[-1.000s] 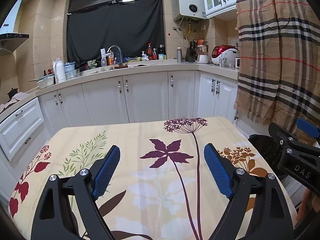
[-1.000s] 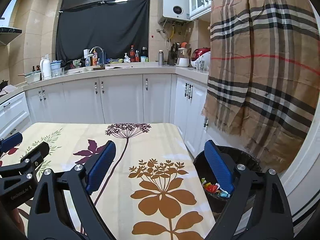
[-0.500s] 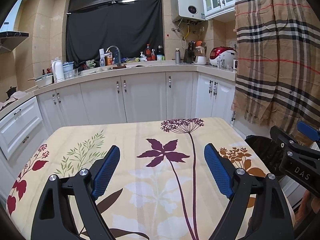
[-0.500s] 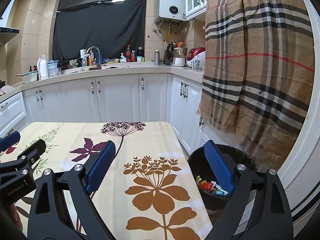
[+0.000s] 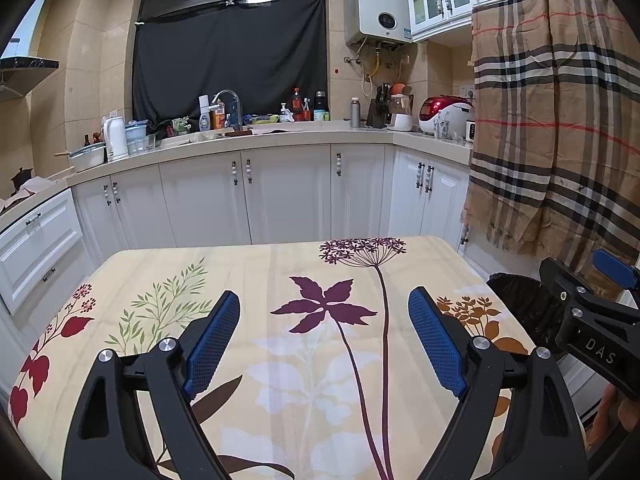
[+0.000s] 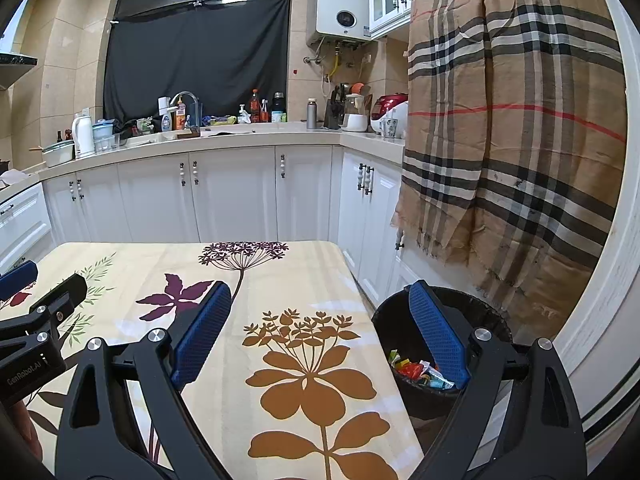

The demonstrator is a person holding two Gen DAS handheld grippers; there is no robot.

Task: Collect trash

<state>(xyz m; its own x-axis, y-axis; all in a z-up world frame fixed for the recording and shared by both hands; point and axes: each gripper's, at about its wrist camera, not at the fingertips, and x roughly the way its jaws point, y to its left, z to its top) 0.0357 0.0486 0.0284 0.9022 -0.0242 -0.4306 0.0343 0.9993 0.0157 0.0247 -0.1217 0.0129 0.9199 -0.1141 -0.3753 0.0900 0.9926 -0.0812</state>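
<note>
My left gripper point(image 5: 324, 320) hangs open over the flower-print tablecloth point(image 5: 280, 280), nothing between its blue pads. The right gripper point(image 6: 320, 316) is open too, above the table's right edge, its right finger over a black trash bin point(image 6: 492, 312). Colourful wrappers point(image 6: 416, 372) lie in the bin's bottom. In the left wrist view the bin point(image 5: 520, 300) shows at the right, partly behind the right gripper's body. The left gripper's side shows at the left edge of the right wrist view. I see no loose trash on the cloth.
White kitchen cabinets point(image 5: 280, 192) and a crowded counter point(image 5: 240, 136) run behind the table. A plaid cloth point(image 6: 512, 140) hangs at the right, just beyond the bin. The table's far edge point(image 6: 192, 245) faces the cabinets across a narrow aisle.
The views shifted slightly: table and bin slid a little leftward in both frames. Both grippers' jaws stay equally wide.
</note>
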